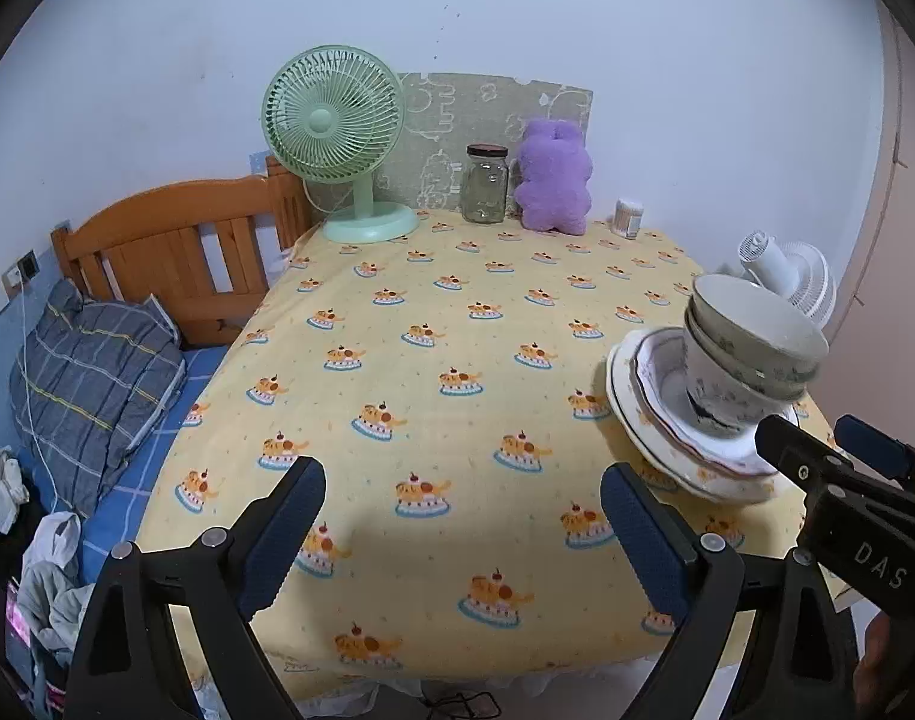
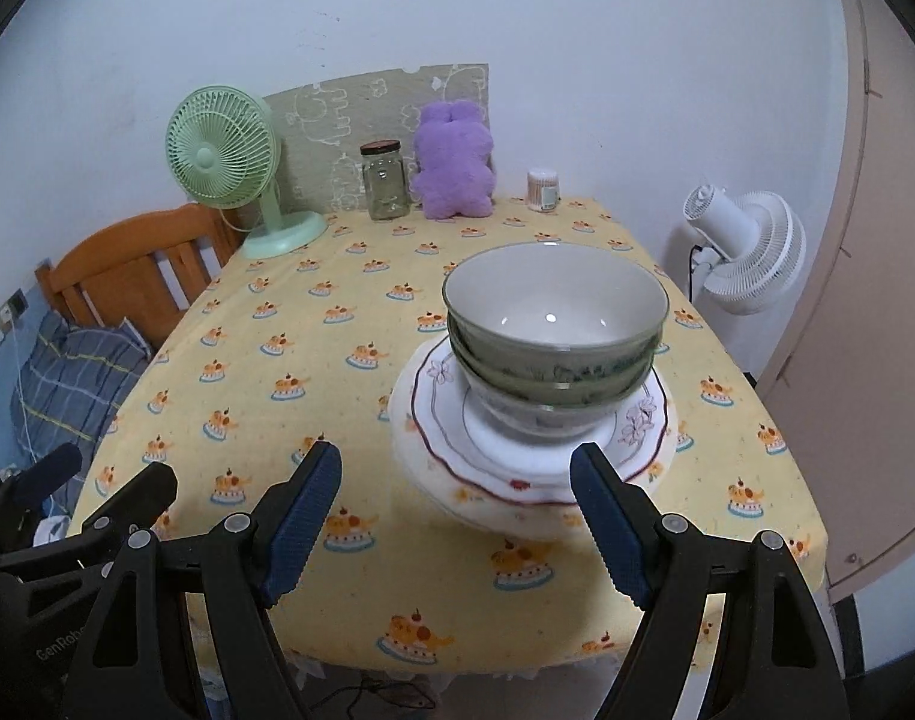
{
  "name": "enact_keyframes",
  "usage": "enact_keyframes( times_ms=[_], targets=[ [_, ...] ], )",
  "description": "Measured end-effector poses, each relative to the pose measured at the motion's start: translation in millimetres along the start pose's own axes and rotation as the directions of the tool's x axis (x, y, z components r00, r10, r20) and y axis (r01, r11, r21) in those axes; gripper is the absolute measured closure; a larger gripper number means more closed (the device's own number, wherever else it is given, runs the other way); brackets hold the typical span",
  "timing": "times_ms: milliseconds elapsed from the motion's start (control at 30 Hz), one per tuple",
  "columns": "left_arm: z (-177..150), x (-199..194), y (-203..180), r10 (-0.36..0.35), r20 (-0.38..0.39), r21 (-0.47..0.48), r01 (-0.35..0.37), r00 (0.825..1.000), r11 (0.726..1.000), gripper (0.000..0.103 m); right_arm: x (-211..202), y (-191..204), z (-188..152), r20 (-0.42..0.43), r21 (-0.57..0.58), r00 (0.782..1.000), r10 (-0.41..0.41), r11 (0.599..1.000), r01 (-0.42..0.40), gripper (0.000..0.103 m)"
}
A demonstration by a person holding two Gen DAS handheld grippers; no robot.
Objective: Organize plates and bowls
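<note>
Right wrist view, near to far: right gripper (image 2: 454, 516), jaws wide, empty; left gripper (image 1: 463, 531) likewise wide, empty. Ahead, plates (image 2: 532, 450) stacked on tablecloth (image 2: 277, 372), near its right edge, carrying nested bowls (image 2: 556, 324). Judged ceramic: heavy, stiff, slippery, breakable. Best grip: top bowl's rim.

Plates (image 2: 457, 438) partly hidden under stacked bowls (image 2: 553, 324), bedside clothes (image 1: 49, 576) cropped
</note>
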State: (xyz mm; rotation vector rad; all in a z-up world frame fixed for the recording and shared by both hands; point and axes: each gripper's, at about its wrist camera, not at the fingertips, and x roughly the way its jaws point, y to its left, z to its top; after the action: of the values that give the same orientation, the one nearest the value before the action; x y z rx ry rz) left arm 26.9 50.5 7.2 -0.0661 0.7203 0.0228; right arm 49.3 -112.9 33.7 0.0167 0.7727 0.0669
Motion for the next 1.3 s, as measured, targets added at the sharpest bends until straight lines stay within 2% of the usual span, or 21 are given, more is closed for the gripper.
enact_keyframes(
  times_ms=[367, 733, 1300],
  targets=[
    [-27, -25, -8, 0.005, 0.019, -0.019, -0.005, 1.0, 1.0, 0.009, -27, -3, -27, 0.046, -0.025, 0.999, 0.014, 1.0, -0.013, 0.022],
    [-18, -33, -12, 0.003, 0.097, -0.033, 0.0, 0.995, 0.999, 0.009, -37, -6, -21, 0.11, -0.027, 0.994, 0.0, 1.0, 0.003, 0.022],
    [-11, -28, 1, -0.011, 0.102, -0.076, 0.019, 0.995, 0.997, 0.003, -34, 0, -13, 0.124, -0.037, 0.992, -0.012, 0.999, 0.017, 0.018]
  ],
)
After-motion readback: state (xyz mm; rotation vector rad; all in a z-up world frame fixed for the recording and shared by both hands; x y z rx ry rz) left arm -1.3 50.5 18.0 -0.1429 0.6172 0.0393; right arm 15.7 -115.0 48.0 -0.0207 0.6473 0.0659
